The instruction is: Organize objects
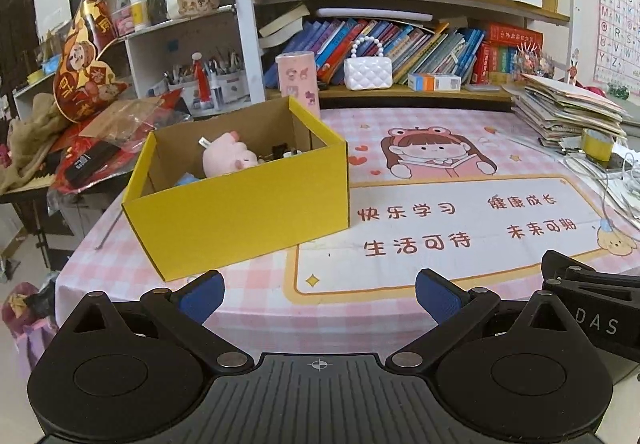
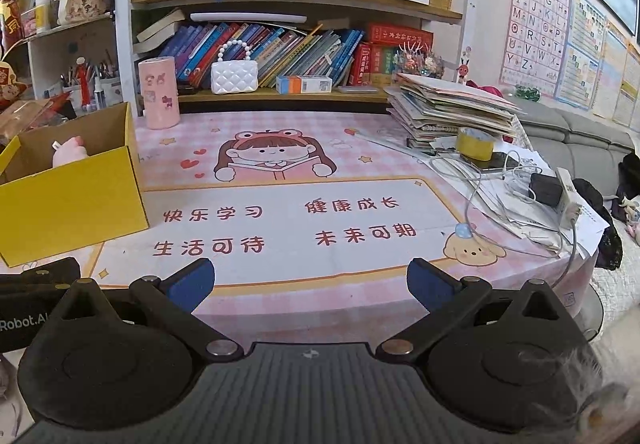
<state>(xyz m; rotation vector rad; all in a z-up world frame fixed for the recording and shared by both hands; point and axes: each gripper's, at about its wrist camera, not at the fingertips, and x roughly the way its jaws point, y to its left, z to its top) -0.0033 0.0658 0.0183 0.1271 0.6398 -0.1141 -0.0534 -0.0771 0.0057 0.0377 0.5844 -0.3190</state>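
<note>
The left gripper and right gripper hover side by side, level, jaws spread wide, blue pads holding nothing.

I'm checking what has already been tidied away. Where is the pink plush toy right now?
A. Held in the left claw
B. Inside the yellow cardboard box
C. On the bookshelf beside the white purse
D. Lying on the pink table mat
B: the pink plush toy sits inside the yellow cardboard box, while both the left claw and the right claw are open and empty.
</note>
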